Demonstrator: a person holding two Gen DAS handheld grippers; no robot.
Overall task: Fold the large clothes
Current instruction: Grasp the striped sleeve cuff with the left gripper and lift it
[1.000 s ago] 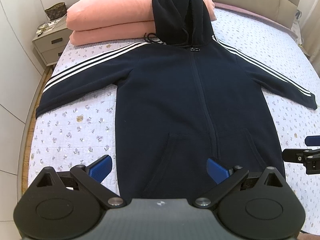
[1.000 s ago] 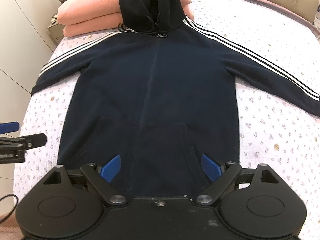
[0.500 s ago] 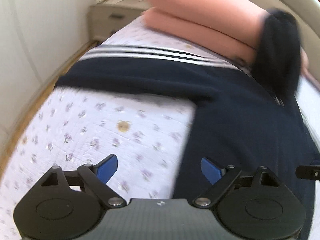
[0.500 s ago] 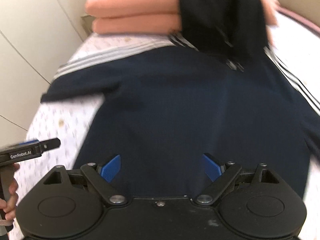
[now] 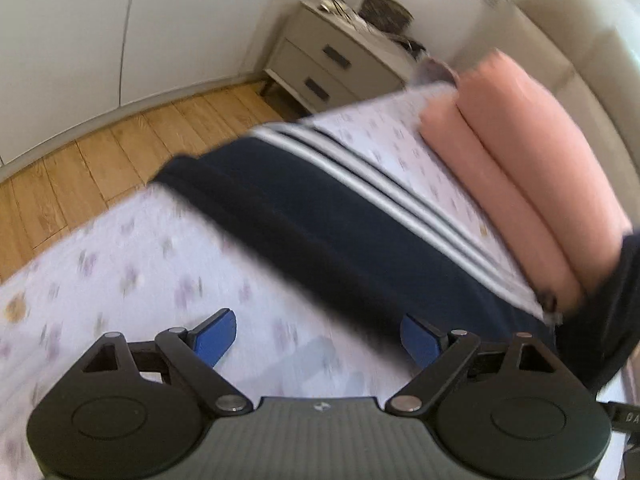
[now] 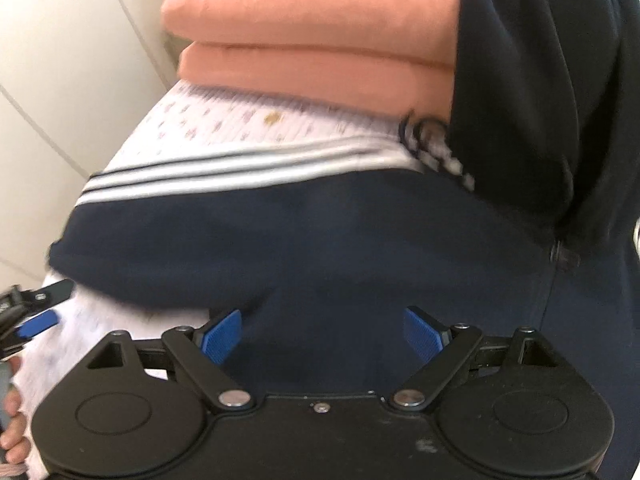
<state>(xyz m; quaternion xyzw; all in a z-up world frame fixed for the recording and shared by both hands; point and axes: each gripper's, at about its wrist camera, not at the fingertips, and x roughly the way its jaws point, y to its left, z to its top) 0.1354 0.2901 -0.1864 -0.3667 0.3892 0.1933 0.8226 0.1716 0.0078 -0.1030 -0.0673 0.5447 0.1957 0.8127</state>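
A dark navy hoodie (image 6: 360,248) with white sleeve stripes lies flat on the bed, hood (image 6: 540,60) propped on the pillows. Its left sleeve (image 5: 320,208) stretches to the bed's edge, cuff (image 5: 180,176) at the corner. My left gripper (image 5: 318,338) is open and empty, low over the bedspread just short of the sleeve. My right gripper (image 6: 322,334) is open and empty, low over the hoodie's body below the armpit. The left gripper also shows at the left edge of the right wrist view (image 6: 32,312).
Two stacked salmon-pink pillows (image 5: 532,168) lie at the head of the floral bedspread (image 5: 120,264). A grey nightstand (image 5: 332,60) with clutter stands beyond the bed corner, beside wooden floor (image 5: 100,160) and white wardrobe doors. A padded headboard (image 5: 560,20) is behind.
Both grippers have swung left and forward, closer to the hoodie's left sleeve and the pillows. Both stay open. The hoodie has not moved.
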